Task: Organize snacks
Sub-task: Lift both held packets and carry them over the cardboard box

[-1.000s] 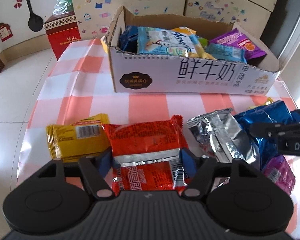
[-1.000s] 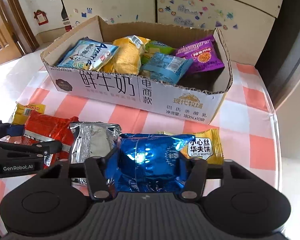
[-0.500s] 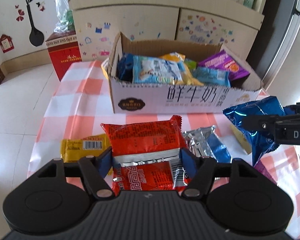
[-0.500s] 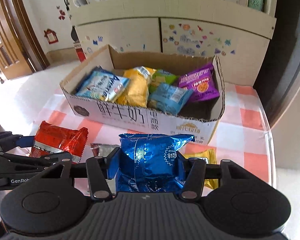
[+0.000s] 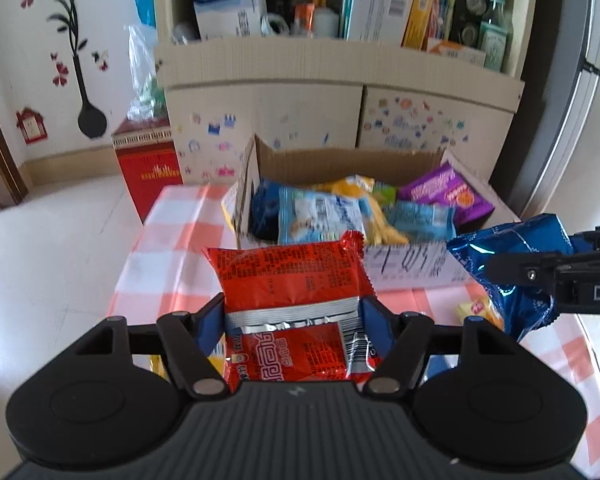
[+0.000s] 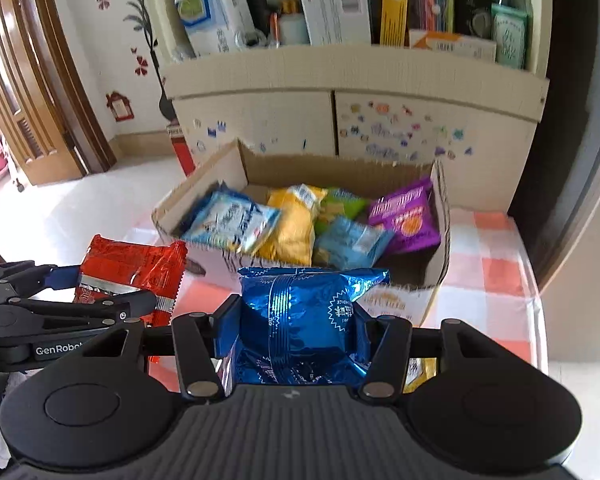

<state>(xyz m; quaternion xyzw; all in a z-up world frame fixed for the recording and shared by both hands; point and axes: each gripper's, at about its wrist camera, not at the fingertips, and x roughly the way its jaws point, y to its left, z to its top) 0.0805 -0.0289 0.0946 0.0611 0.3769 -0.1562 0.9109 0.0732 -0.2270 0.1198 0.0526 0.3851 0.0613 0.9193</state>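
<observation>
My left gripper (image 5: 292,316) is shut on a red snack packet (image 5: 288,276) and holds it in the air, in front of the cardboard box (image 5: 404,264). My right gripper (image 6: 296,320) is shut on a blue foil snack bag (image 6: 304,312), also lifted, near the box's front wall (image 6: 396,300). The box holds several snack packets, among them a purple one (image 6: 404,216) and a yellow one (image 6: 292,228). The blue bag also shows in the left wrist view (image 5: 508,268). The red packet also shows in the right wrist view (image 6: 132,272).
The red-and-white checked tablecloth (image 6: 488,272) covers the table; its right edge is near. A yellow waffle packet (image 5: 476,308) lies on the cloth below the blue bag. A cabinet (image 5: 340,116) with cluttered shelves stands behind the table, a red box (image 5: 148,160) to its left.
Both grippers have risen from the table with their packets and moved toward the box. The loose snacks on the cloth have dropped mostly out of view.
</observation>
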